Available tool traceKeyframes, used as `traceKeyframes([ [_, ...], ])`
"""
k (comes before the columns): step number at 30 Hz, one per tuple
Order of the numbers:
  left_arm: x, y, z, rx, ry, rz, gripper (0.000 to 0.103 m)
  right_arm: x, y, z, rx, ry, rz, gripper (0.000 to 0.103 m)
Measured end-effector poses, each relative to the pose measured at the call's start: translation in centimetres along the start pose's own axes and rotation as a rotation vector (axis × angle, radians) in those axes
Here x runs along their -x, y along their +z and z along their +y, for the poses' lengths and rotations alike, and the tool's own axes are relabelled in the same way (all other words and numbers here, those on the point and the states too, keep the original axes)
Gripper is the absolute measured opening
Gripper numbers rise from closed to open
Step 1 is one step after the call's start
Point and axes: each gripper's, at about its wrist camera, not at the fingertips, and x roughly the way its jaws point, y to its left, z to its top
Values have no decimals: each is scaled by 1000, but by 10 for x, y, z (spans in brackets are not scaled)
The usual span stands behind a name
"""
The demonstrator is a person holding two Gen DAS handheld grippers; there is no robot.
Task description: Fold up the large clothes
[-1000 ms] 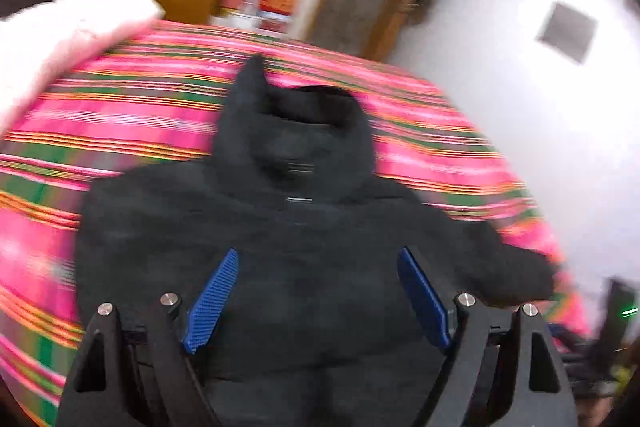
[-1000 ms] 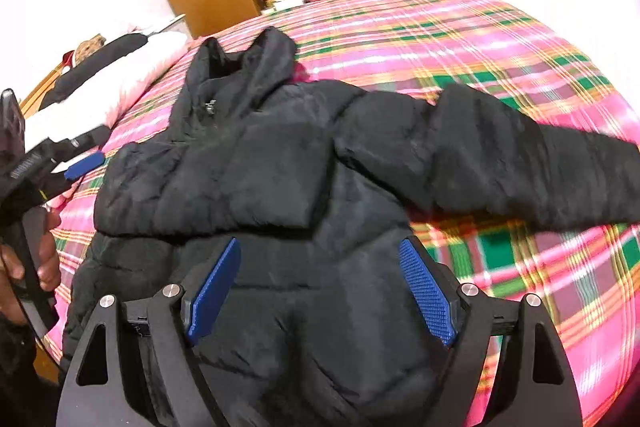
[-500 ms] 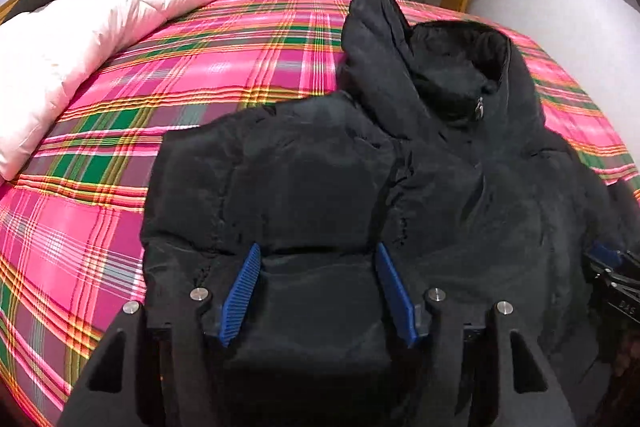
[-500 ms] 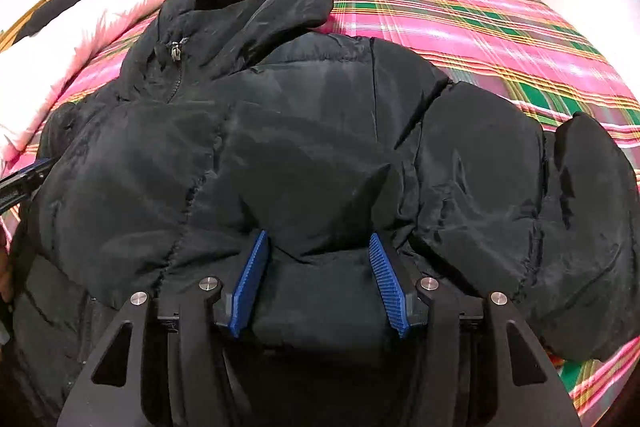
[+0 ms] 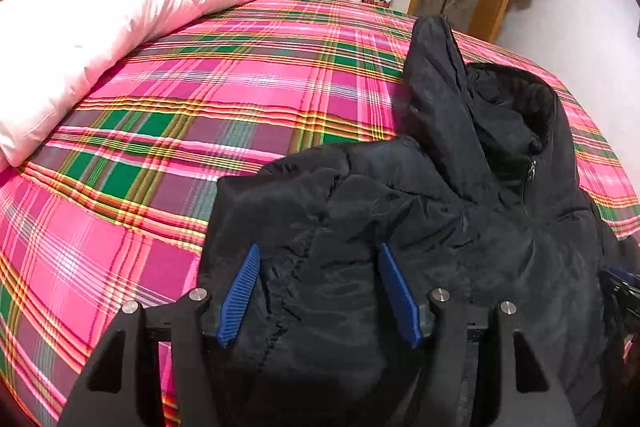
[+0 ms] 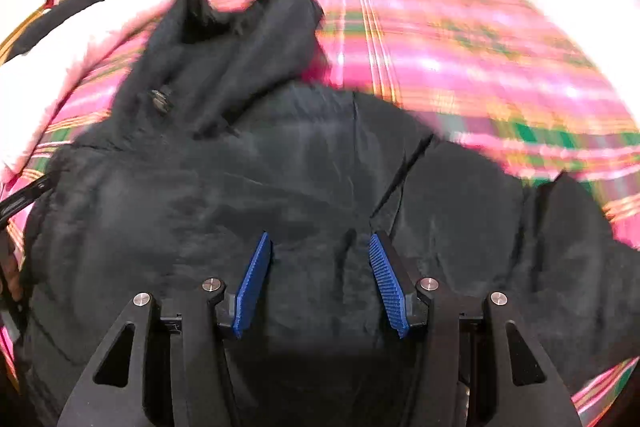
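Left gripper (image 5: 318, 289): jaws just closed in, then eased slightly; jacket (image 5: 460, 227) bulk between pads, firm grip unconfirmed. Right gripper (image 6: 320, 277): jaws just narrowed, clamped on jacket hem fold. Hood (image 5: 508, 115) ahead, bed (image 5: 200, 99) beyond, duvet (image 5: 100, 27) far left. Step, judged: hem grasp. Next: secure left grip, lift hem toward hood.

Black jacket (image 5: 460, 227) on plaid bed (image 5: 200, 107)
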Motion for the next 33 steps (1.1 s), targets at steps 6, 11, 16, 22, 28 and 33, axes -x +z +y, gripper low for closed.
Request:
traceKeyframes([
  [6, 1, 0, 1, 22, -12, 8, 66, 0, 1, 5, 1, -14, -4, 54],
  [11, 39, 0, -6, 40, -41, 8, 65, 54, -12, -6, -17, 6, -71, 54],
  [16, 93, -15, -42, -3, -92, -34, 65, 105, -57, -35, -73, 2, -101, 56],
  [22, 136, -54, -97, -114, -142, -41, 65, 144, -102, -84, -198, -33, -91, 56],
  [28, 149, -80, -131, -159, -184, -9, 65, 165, -135, -137, -335, -61, -85, 60],
  [33, 135, -80, -152, -222, -176, 12, 65, 164, -145, -189, -492, -70, -84, 60],
])
